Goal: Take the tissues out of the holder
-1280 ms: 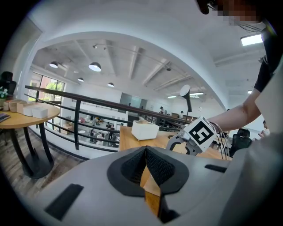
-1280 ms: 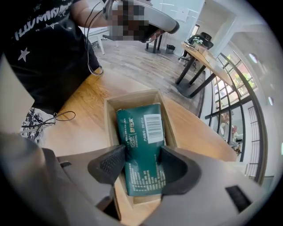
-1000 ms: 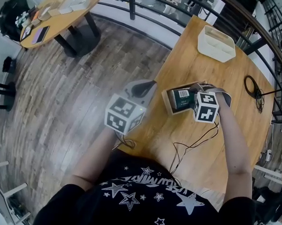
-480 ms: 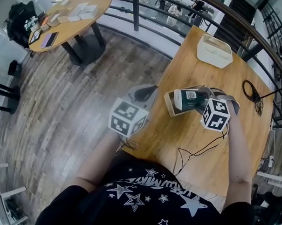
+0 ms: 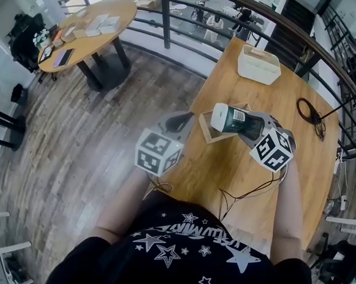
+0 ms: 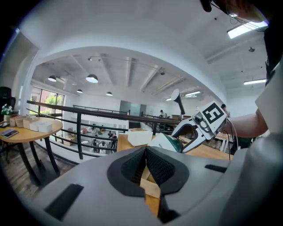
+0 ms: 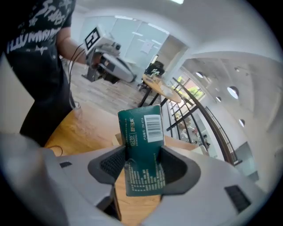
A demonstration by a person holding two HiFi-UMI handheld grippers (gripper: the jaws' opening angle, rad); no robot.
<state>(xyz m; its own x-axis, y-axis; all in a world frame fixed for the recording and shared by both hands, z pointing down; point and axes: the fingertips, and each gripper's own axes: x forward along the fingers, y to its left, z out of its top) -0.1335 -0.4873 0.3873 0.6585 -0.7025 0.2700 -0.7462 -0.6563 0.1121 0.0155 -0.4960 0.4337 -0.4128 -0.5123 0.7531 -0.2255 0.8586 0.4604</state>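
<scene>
While the left tool [image 5: 181, 118] hangs closed, the right tool [image 5: 248, 126] clamps the tissue pack [image 5: 228, 119] above the holder [image 5: 206, 134].

R gripper [image 5: 244, 125] has lifted the green tissue pack [image 5: 229, 119]. Pack sat down inside the wooden holder [image 5: 206, 135] a sec ago; now it's clear above it, lying tilted across, white end out past the holder's top. R gripper also rolled & tipped back.
</scene>
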